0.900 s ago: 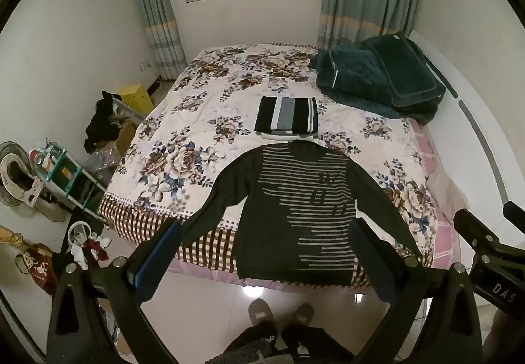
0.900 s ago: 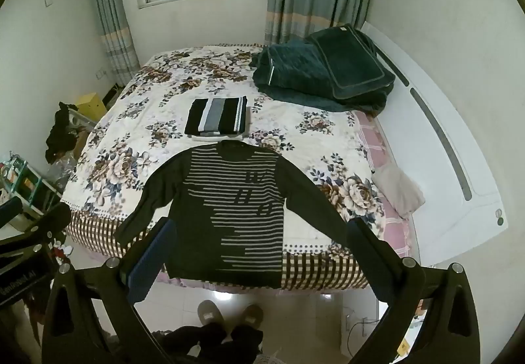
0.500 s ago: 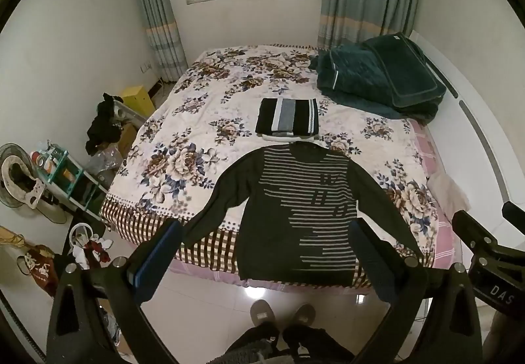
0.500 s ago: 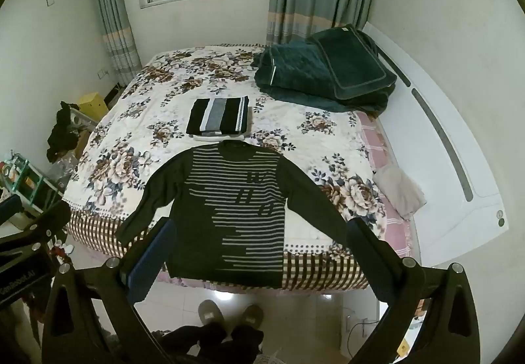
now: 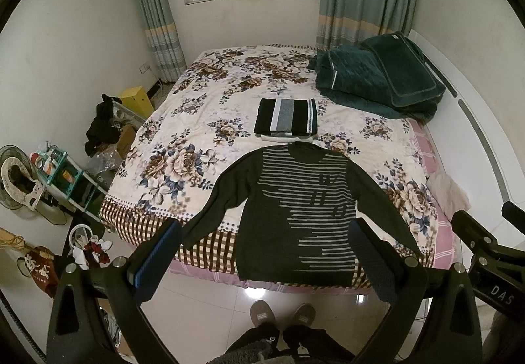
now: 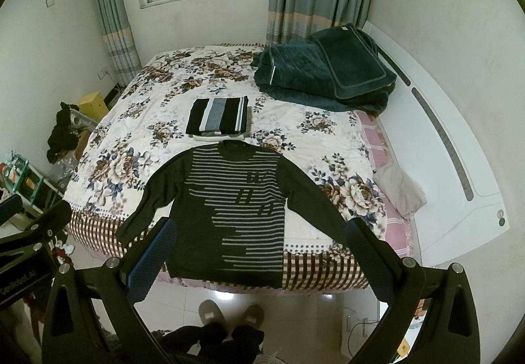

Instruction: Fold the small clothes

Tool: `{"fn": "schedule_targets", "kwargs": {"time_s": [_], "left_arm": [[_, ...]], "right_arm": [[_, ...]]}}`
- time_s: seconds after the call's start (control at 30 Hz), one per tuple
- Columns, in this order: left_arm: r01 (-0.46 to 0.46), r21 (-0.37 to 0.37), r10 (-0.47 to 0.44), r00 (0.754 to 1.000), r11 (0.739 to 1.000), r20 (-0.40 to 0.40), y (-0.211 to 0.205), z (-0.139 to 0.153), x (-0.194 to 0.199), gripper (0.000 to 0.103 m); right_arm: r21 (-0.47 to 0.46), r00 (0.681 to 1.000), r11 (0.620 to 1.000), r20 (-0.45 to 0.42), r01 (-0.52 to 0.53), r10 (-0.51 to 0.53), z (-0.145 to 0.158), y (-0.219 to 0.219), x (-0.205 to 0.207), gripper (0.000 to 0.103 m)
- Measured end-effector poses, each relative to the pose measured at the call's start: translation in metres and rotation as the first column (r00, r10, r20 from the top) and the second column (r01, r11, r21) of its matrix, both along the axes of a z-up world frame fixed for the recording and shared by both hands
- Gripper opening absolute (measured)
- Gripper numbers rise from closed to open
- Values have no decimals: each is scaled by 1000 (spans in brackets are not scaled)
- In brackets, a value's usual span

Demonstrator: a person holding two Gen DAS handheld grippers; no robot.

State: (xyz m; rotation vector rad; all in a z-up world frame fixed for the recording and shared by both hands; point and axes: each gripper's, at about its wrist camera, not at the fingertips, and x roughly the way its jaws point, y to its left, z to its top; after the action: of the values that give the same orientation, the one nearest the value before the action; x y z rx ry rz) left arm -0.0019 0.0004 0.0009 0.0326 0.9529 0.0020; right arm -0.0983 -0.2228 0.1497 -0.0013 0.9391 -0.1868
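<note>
Both wide-open grippers, left gripper (image 5: 262,252) and right gripper (image 6: 259,246), are hovering empty above the striped sweater (image 6: 229,213), which is lying flat at the bed (image 6: 157,121) foot, its overhanging hem risking sliding floorward.

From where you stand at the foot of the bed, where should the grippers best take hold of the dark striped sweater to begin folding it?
Probably one cuff each. The dark striped sweater lies flat, face up, sleeves spread toward the bed's near edge. The open left gripper could take the left sleeve from the outer side, the open right gripper the right sleeve, and fold both inward.
</note>
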Motion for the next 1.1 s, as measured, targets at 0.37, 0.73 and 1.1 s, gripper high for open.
{"fn": "schedule_targets", "kwargs": {"time_s": [0.37,0.73,1.1], "left_arm": [[4,1,-4,1000,1000,2,0,5,4,103],[4,-4,-4,1000,1000,2,-5,8,8,103],[5,-13,-5,1000,1000,4,-21,11,22,103]], "right_arm": [[1,1000,1000,1,0,0,0,0,2,103],[-1,1000,1000,0,1,-1,0,1,5,103],[-1,1000,1000,2,1,-1,0,1,7,103]]}}
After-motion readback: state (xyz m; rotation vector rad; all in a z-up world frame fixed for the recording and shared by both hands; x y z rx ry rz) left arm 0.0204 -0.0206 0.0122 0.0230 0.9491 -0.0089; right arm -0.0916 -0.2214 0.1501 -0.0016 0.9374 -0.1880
